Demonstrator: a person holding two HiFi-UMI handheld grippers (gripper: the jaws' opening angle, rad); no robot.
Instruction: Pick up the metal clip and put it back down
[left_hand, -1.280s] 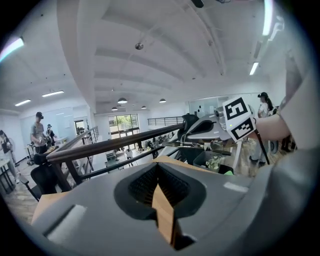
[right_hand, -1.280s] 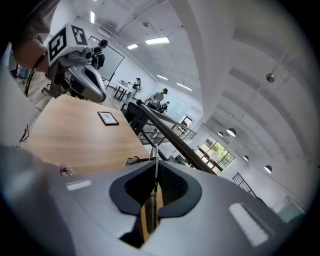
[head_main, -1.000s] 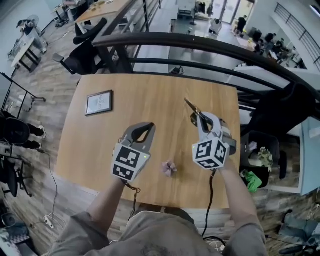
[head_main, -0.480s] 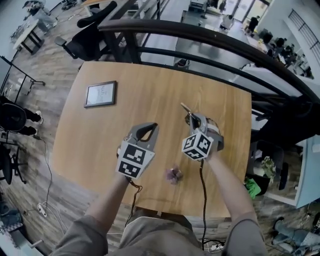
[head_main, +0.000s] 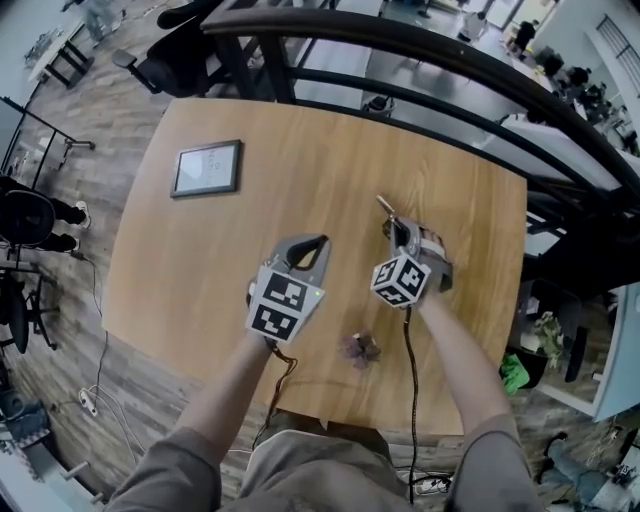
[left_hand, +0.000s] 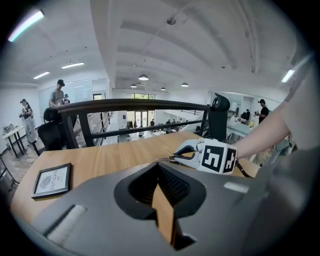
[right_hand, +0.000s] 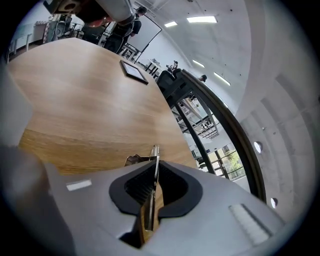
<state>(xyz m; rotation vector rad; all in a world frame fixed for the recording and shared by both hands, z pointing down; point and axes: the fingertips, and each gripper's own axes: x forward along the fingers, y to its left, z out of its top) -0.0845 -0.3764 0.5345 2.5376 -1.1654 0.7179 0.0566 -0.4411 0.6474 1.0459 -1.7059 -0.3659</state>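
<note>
The metal clip (head_main: 386, 208) is a thin silvery piece that pokes forward out of my right gripper (head_main: 400, 232), whose jaws are shut on it over the right half of the wooden table (head_main: 300, 160). In the right gripper view the clip (right_hand: 155, 153) stands edge-on between the pads of the right gripper (right_hand: 154, 169). My left gripper (head_main: 316, 243) hovers to the left of it, shut with nothing in it. From the left gripper view its own jaws (left_hand: 159, 169) meet, and the right gripper (left_hand: 210, 155) with the clip (left_hand: 165, 160) shows just beyond.
A small framed picture (head_main: 207, 167) lies at the table's far left. A little purplish object (head_main: 358, 349) sits near the front edge between my arms. A dark railing (head_main: 420, 50) runs behind the table, and the right edge (head_main: 522, 250) drops to the floor.
My right gripper, still shut on the clip, has shifted left, away from the table's right edge, and rolled a little. The left gripper has hardly moved.
</note>
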